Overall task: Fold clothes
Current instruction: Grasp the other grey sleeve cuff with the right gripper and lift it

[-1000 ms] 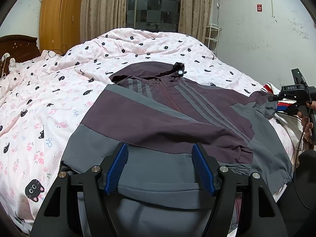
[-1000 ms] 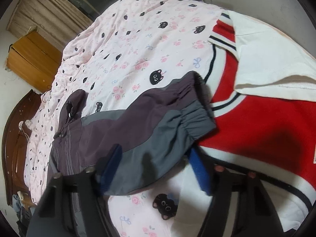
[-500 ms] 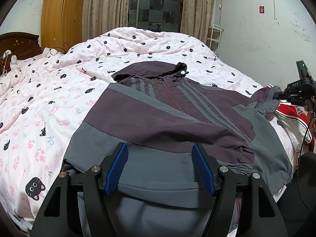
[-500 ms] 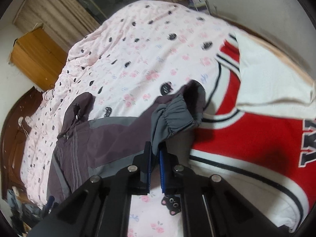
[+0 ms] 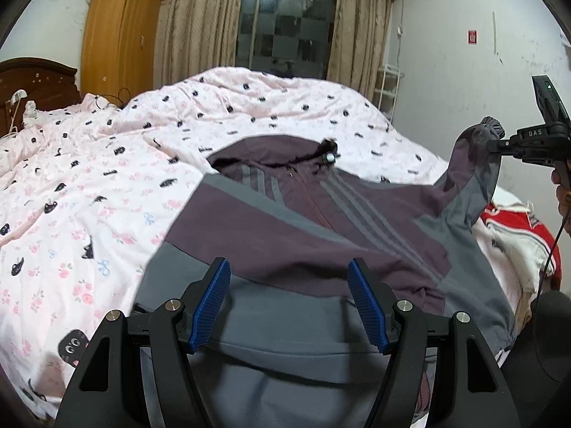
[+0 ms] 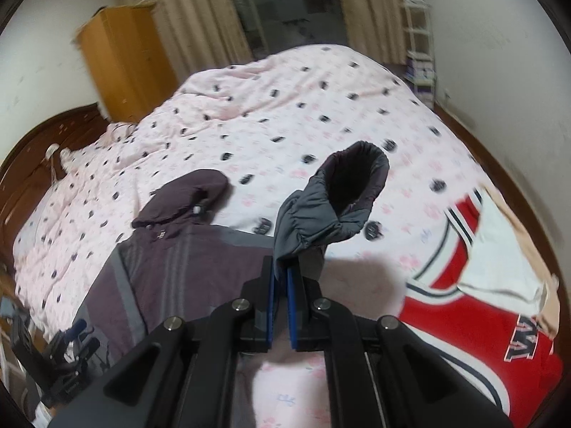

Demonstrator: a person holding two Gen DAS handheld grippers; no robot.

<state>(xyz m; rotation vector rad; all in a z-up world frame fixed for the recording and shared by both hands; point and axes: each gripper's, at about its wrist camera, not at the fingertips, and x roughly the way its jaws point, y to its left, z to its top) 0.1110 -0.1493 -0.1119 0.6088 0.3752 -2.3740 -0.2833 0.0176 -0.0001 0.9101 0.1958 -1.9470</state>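
A purple and grey hooded jacket [image 5: 285,235] lies face up on the bed, one sleeve folded across its chest. My left gripper [image 5: 289,299] hovers open over the grey hem, nothing between its blue pads. My right gripper [image 6: 280,274] is shut on the other sleeve's grey elastic cuff [image 6: 321,217] and holds it up off the bed. In the left wrist view that raised sleeve [image 5: 471,178] hangs from the right gripper [image 5: 498,144] at the far right. The jacket's body and hood [image 6: 182,196] stay flat on the quilt.
A pink quilt with cat prints [image 5: 89,196] covers the bed. A red and white jersey [image 6: 481,314] lies to the right of the jacket. A wooden wardrobe [image 5: 117,35], curtains and a dark headboard [image 5: 39,78] stand behind. A white wire rack [image 5: 389,92] is by the wall.
My right gripper closed on the sleeve cuff and lifted it off the bed, rolling as it rose. The left gripper stayed open over the hem.
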